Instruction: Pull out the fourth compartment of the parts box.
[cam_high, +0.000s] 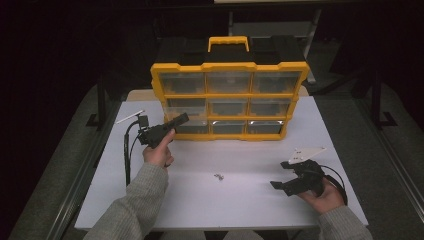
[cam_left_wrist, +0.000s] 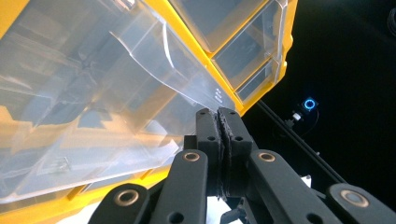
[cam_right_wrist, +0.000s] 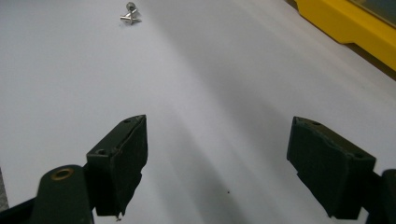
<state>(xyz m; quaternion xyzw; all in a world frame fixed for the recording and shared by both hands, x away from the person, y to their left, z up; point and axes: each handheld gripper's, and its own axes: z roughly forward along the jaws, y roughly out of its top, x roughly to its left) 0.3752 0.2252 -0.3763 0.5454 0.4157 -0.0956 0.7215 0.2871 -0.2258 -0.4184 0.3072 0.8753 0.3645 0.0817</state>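
the left gripper, fingers together, pinches the lip of a clear plastic drawer in the yellow organizer; next, pull it out. the right gripper waits nearby, fingers apart.

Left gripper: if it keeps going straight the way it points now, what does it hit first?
The left gripper, shut, has its tips right at the clear front of a drawer in the yellow organizer. It would meet that drawer front first; whether it already touches is hard to tell.
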